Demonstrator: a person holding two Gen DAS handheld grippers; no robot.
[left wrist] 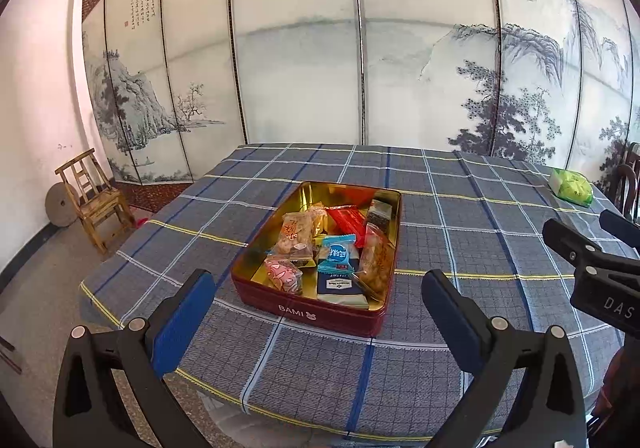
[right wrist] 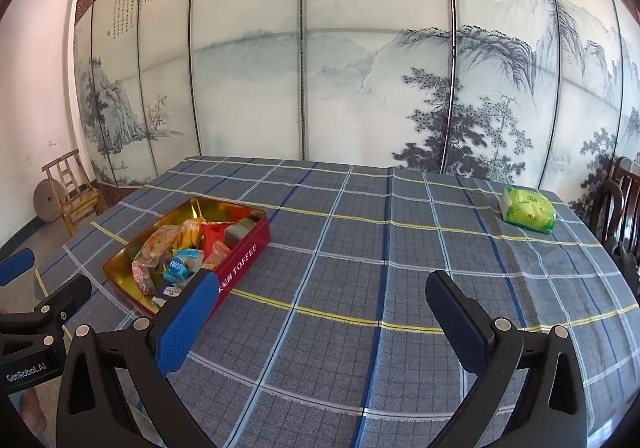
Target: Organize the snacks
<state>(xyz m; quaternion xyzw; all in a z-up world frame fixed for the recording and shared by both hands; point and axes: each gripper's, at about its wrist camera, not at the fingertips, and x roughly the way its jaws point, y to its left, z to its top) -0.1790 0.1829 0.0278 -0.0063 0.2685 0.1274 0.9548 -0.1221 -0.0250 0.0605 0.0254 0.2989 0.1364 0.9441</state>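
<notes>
Your left gripper [left wrist: 318, 302] hangs with its jaws spread wide and empty, just short of the red tin [left wrist: 320, 310] of wrapped snacks [left wrist: 337, 253]. Your right gripper [right wrist: 318, 306], equally wide and holding nothing, hovers right of the tin; a green packet [right wrist: 528, 209], possibly tissues, lies well beyond it.

Ink-landscape folding screen [right wrist: 320, 68] behind plaid-clothed table [right wrist: 360, 268]; bamboo chair [left wrist: 94, 200], millstone [left wrist: 60, 204] by white wall.

Right gripper [left wrist: 600, 248] cut off by frame edge in left view; left gripper [right wrist: 36, 300] likewise in right view. Red tin [right wrist: 240, 268] near corner hidden behind blue finger pad [right wrist: 184, 324]. Green packet [left wrist: 570, 188] print unreadable.
</notes>
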